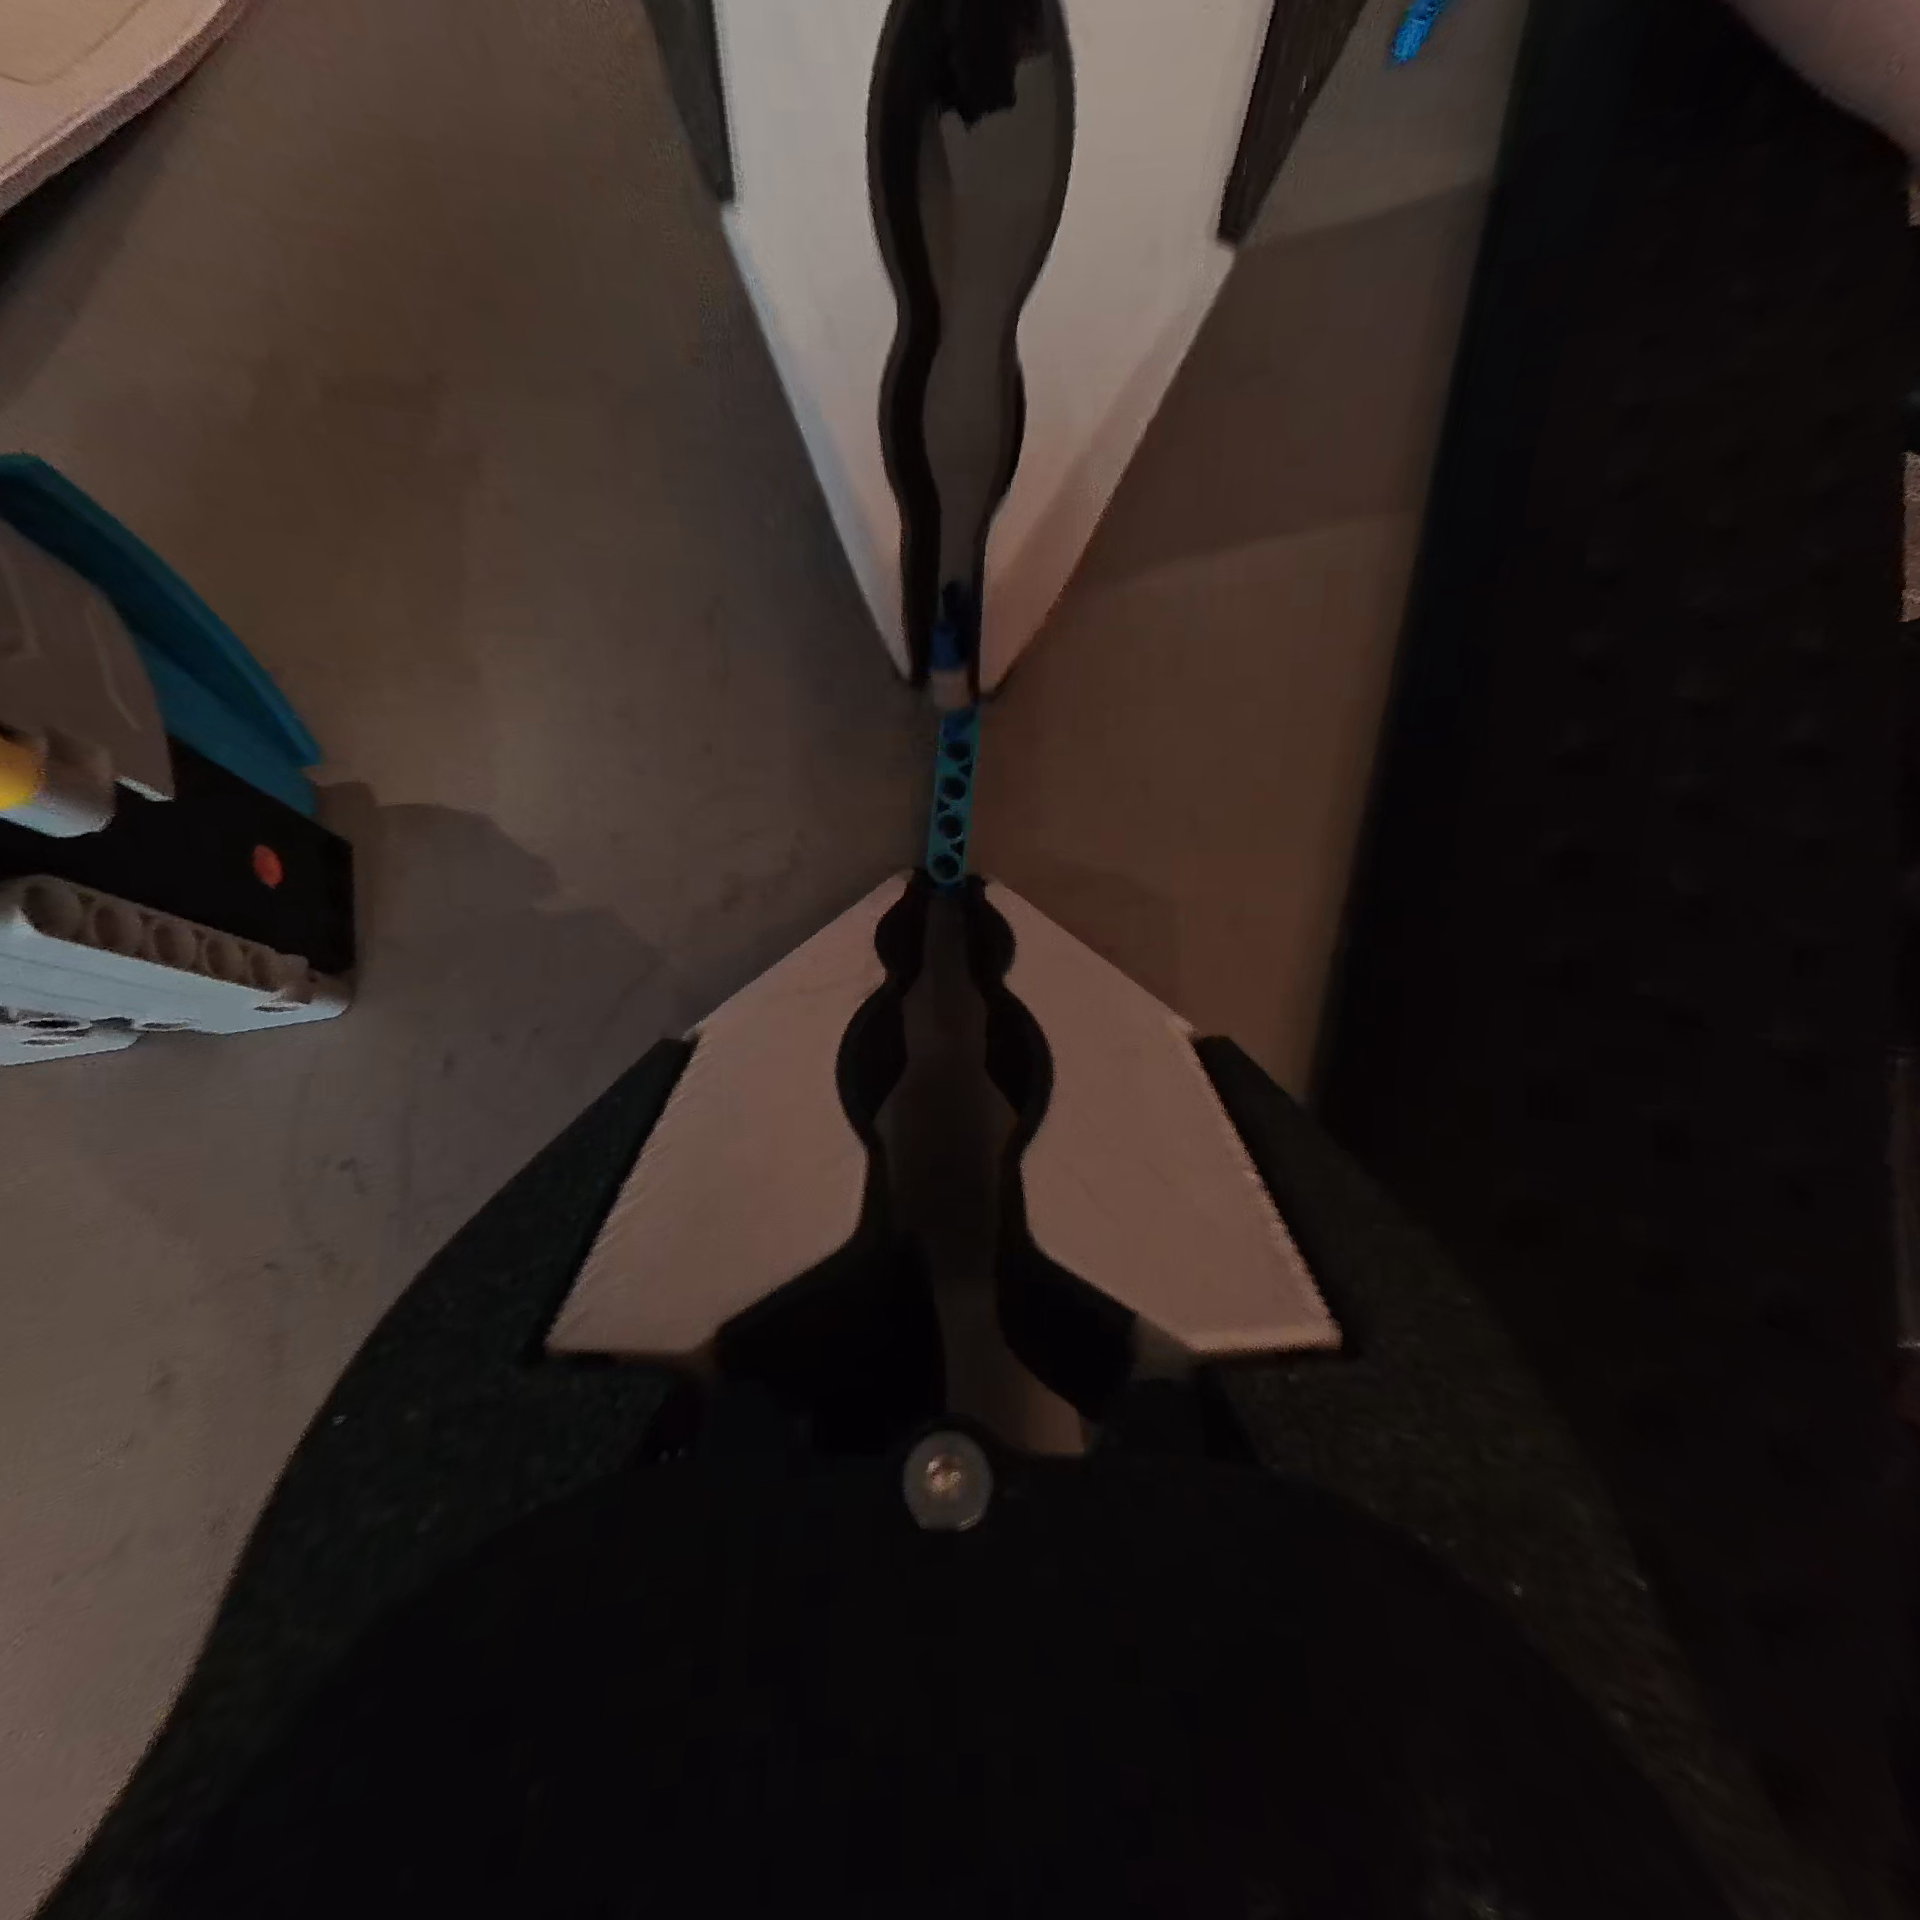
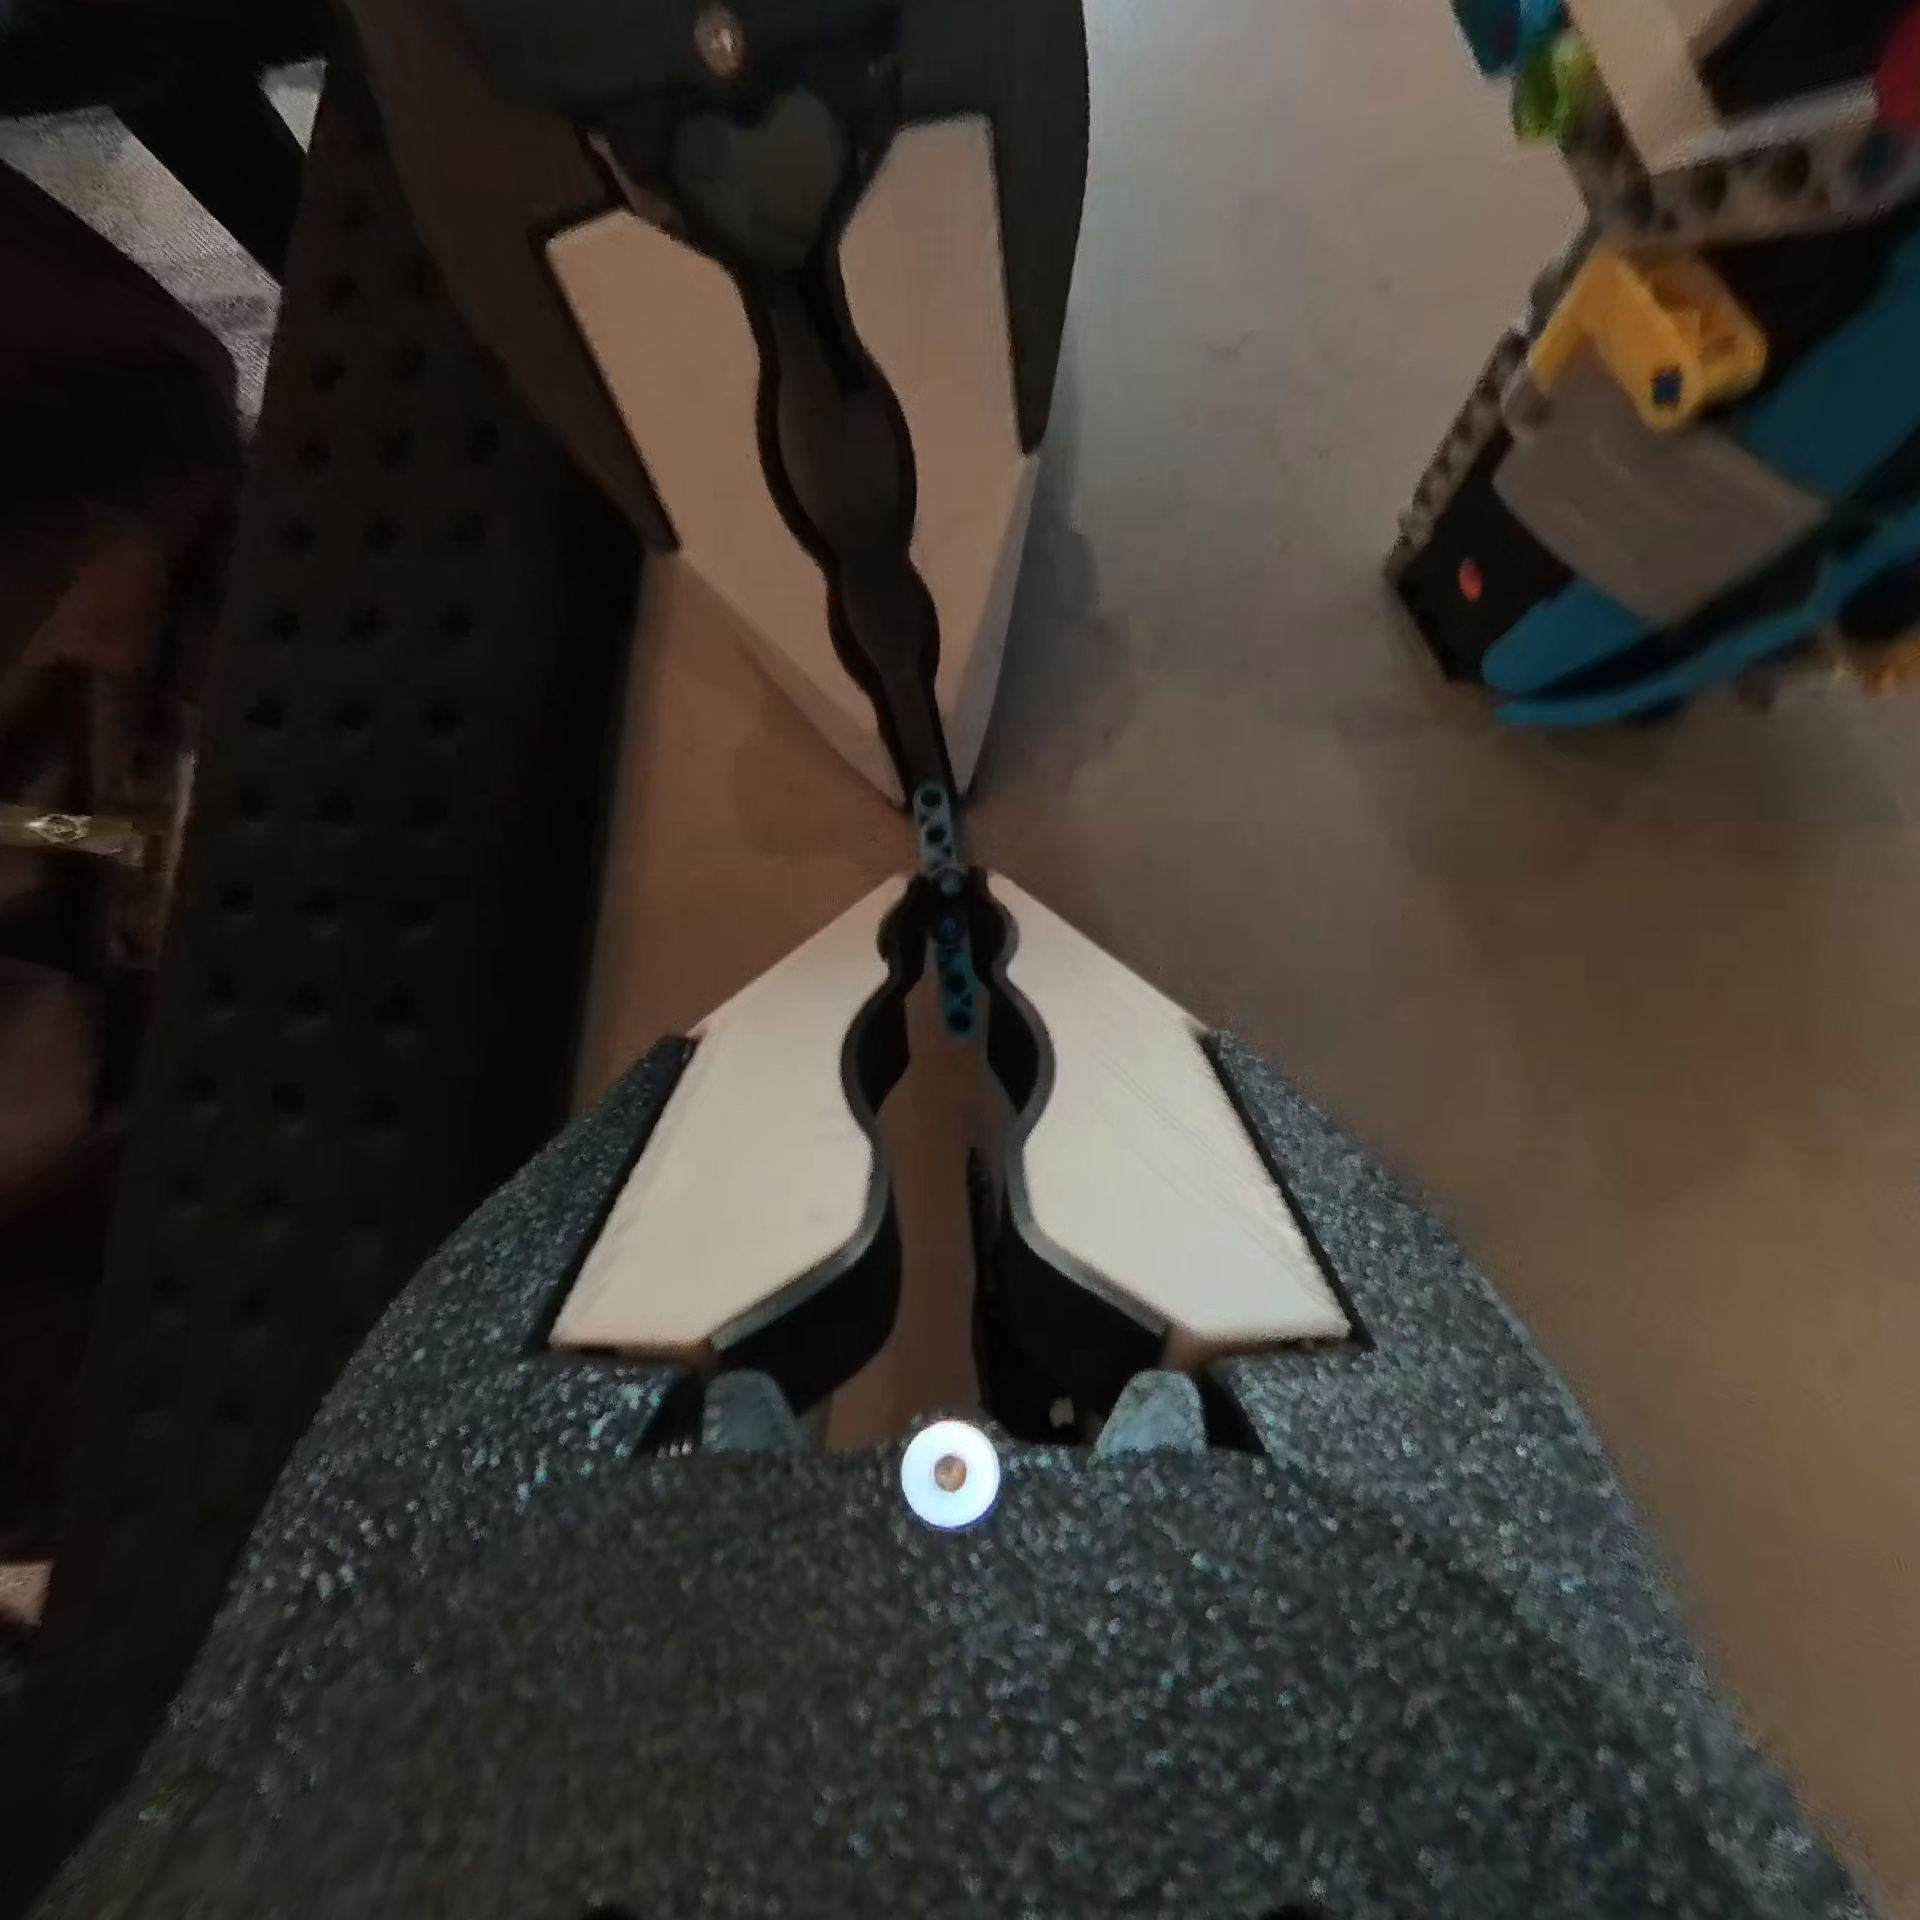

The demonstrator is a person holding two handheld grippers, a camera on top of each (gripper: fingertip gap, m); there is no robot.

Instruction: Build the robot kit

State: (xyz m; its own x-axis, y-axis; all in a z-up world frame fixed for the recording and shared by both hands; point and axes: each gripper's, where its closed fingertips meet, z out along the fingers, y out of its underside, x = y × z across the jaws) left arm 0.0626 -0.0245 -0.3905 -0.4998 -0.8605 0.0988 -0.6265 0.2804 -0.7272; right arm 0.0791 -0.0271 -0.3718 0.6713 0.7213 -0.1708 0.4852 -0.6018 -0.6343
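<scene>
Your left claw [image 1: 943, 883] is closed on the near end of a thin blue holed beam [image 1: 954, 795], and your right claw [image 2: 948, 883] is clamped on its other end, so the two claws face each other tip to tip with the beam bridging the short gap between them, held in the air above the grey-brown bench [image 1: 499, 540]. In the right wrist view the beam runs on back between the right claw's fingers, so that side has the deeper bite; the left claw pinches only at the very tip. A small dark blue piece [image 1: 948, 639] sits at the right claw's tip, too blurred to identify. Holding both ends likely keeps the beam straight and stops it twisting. A toy brick model [image 2: 1662, 436] in teal, grey, yellow and black stands well apart on the bench, to one side. On the other side a dark perforated panel [image 2: 343, 727] runs along the bench edge, near the claws. Bare bench lies between the claws and the model; the panel side is tighter.
</scene>
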